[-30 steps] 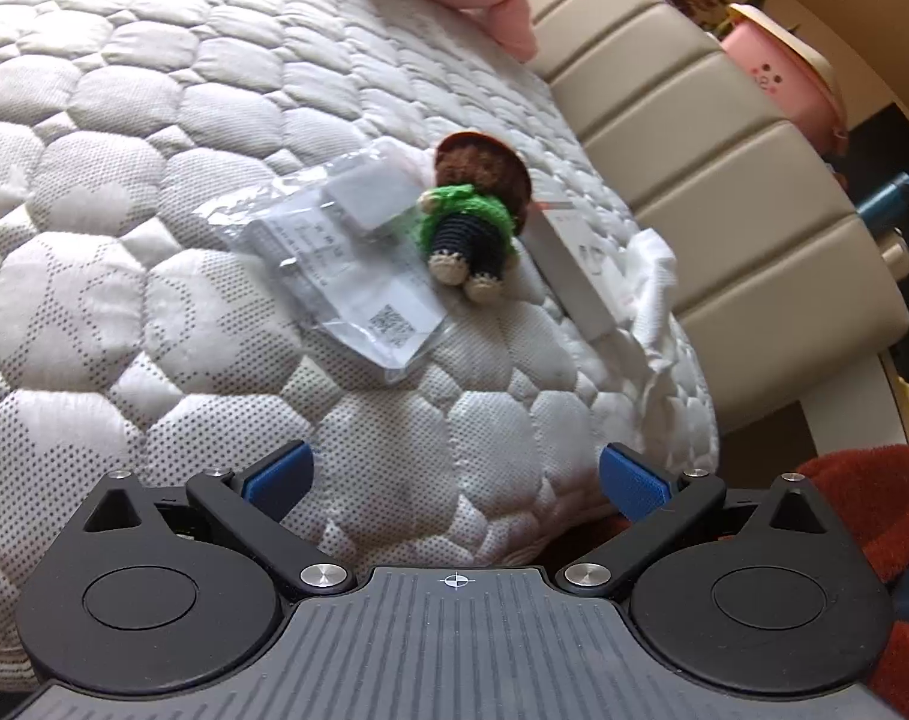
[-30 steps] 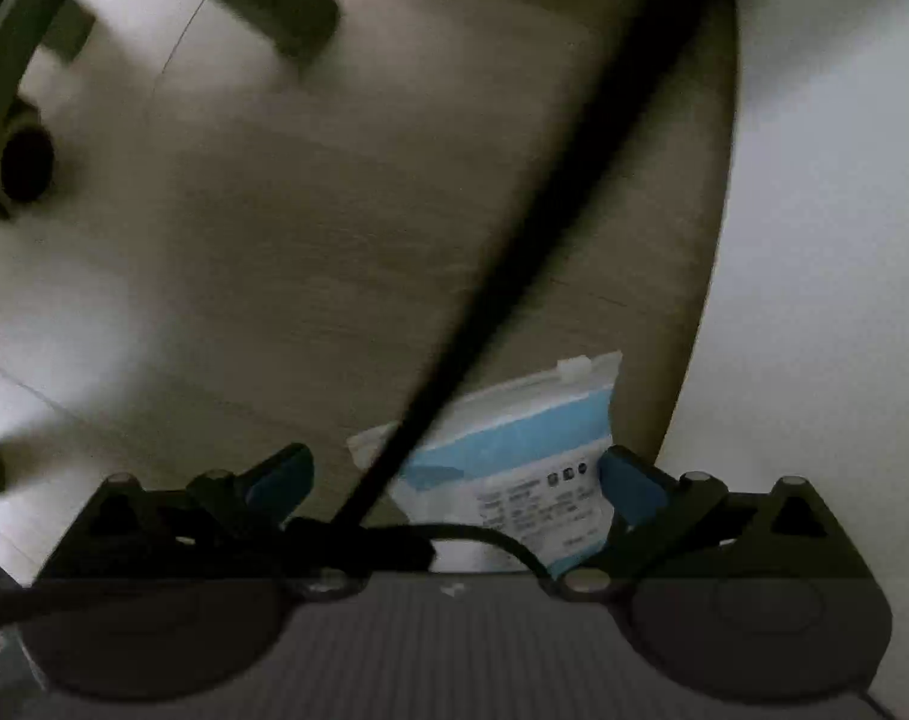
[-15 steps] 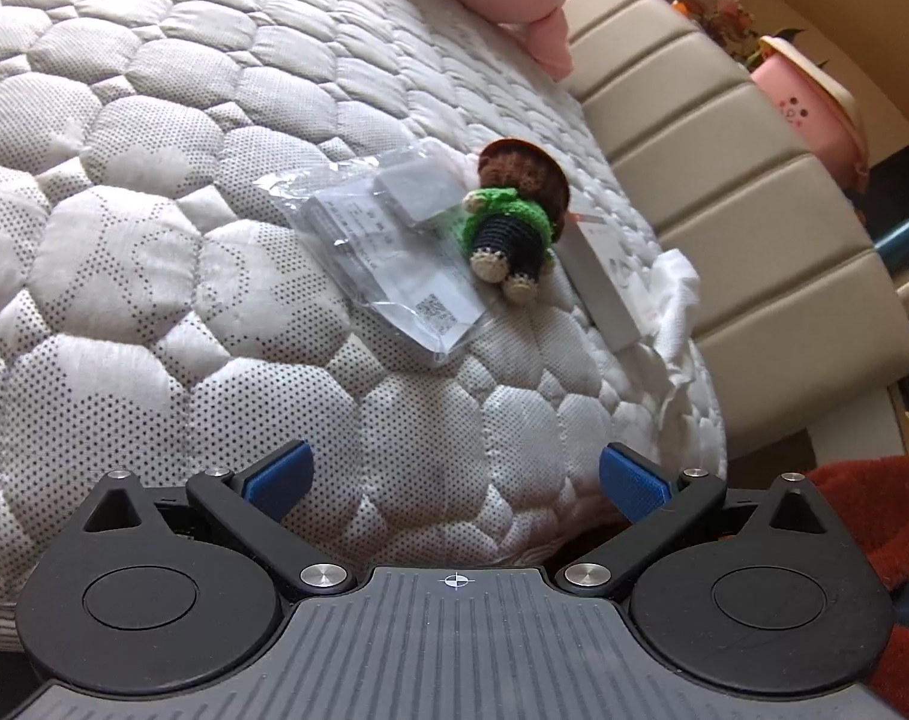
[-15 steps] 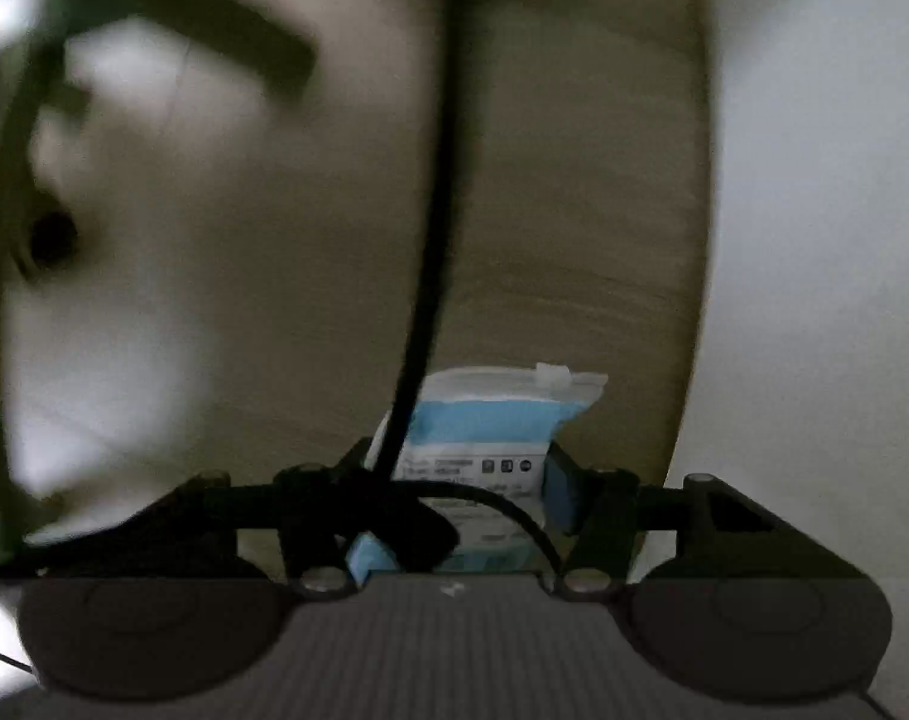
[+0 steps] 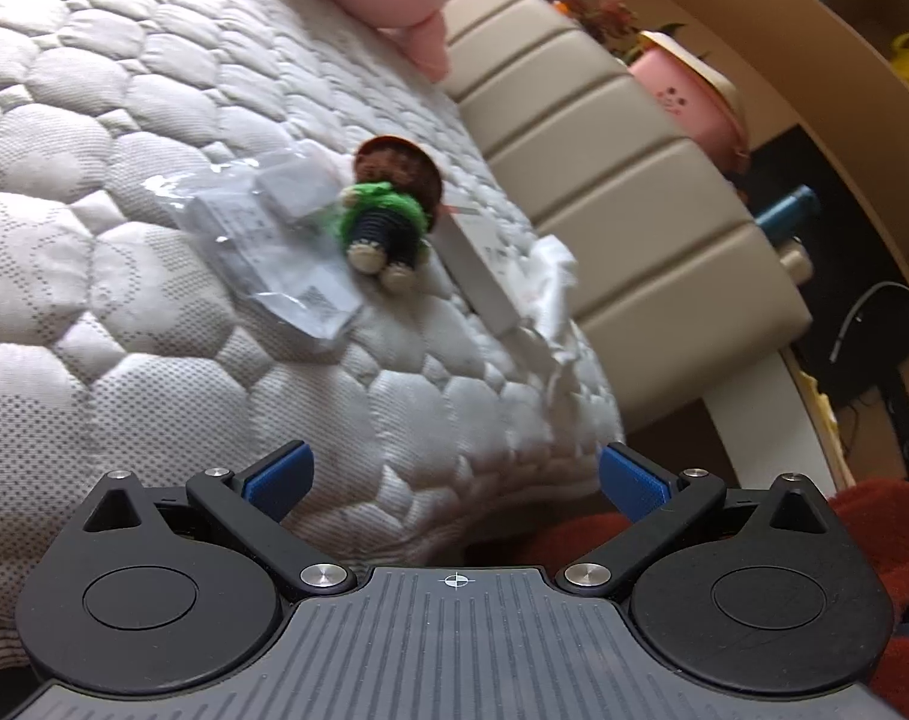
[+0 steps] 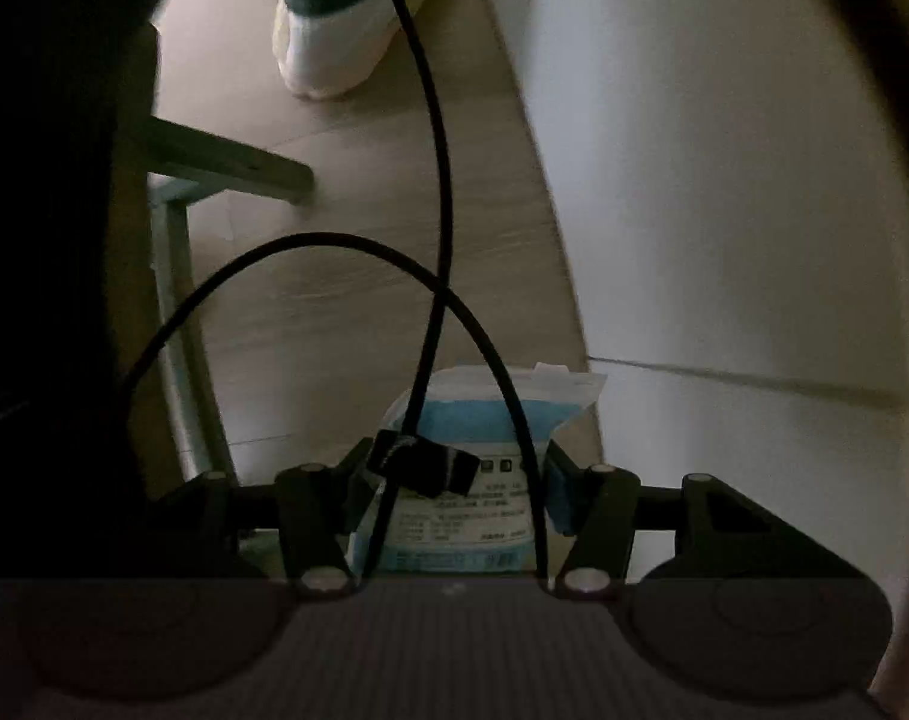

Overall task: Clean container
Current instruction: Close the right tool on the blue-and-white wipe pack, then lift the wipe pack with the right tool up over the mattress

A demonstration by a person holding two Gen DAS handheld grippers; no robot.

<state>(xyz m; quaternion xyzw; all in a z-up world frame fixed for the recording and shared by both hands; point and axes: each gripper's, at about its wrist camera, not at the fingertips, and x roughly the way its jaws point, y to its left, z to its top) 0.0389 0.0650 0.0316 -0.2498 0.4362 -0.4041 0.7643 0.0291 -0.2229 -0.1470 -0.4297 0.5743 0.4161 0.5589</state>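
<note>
The right hand-held gripper (image 6: 454,498) was clenched on a blue-and-white wipe packet (image 6: 484,420), carried low over the floor (image 6: 346,300), presumably as cleaning supply. The left hand-held gripper (image 5: 451,477) was released and held nothing, hovering at the bed (image 5: 154,120) edge; a crochet doll (image 5: 388,216) lay at 12 o'clock. No container was visible.

A sunlit bed on one side, a dim floor corner on the other.

In the left wrist view, daylight falls across a white quilted mattress (image 5: 154,192) with a beige padded headboard (image 5: 622,180) beside it; a pink pot (image 5: 694,102) with a plant stands behind, beneath a curved wooden shelf edge (image 5: 814,90). In the dark right wrist view, pale wood-grain floor (image 6: 346,276) meets a plain white wall (image 6: 694,180), with a grey-green metal furniture leg (image 6: 178,276) at the left.
</note>
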